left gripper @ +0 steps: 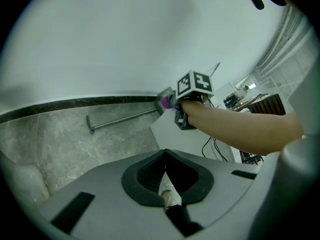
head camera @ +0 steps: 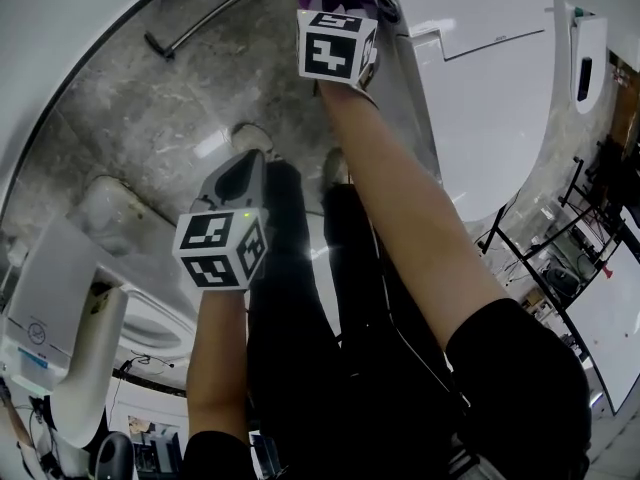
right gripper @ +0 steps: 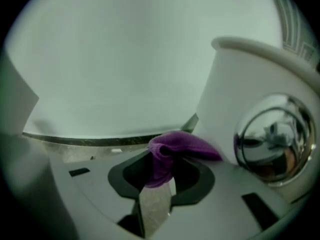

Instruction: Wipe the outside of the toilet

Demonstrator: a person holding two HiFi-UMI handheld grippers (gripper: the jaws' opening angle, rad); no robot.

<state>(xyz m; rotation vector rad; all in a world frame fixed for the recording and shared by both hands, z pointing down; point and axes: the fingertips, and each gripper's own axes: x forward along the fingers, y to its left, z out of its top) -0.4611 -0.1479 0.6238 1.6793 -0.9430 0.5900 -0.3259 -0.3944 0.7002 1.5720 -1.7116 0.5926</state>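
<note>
Two grippers. At top centre, the right gripper (right gripper: 156,200) pinches one purple cloth (right gripper: 182,145) against the one white toilet (head camera: 490,88), upper right, beside one chrome button (right gripper: 274,136). The left gripper (left gripper: 167,196) has its jaws together, holding nothing. What may be a label (head camera: 32,343), lower left, is too blurred to read.

Grey marbled stone floor (head camera: 140,118) w/ a thin grey metal rod w/ short T-end (head camera: 215,10) lying flat on it, far end close to the wall base. Dark veined stone skirting strip (left gripper: 75,103) runs btwn floor & plain white wall (left gripper: 125,44). Lower left in head view: separate white glossy fixture w/ blue-print label (head camera: 60,298). Right edge: black metal tube frames (head camera: 545,253) w/ cables, details too small.
</note>
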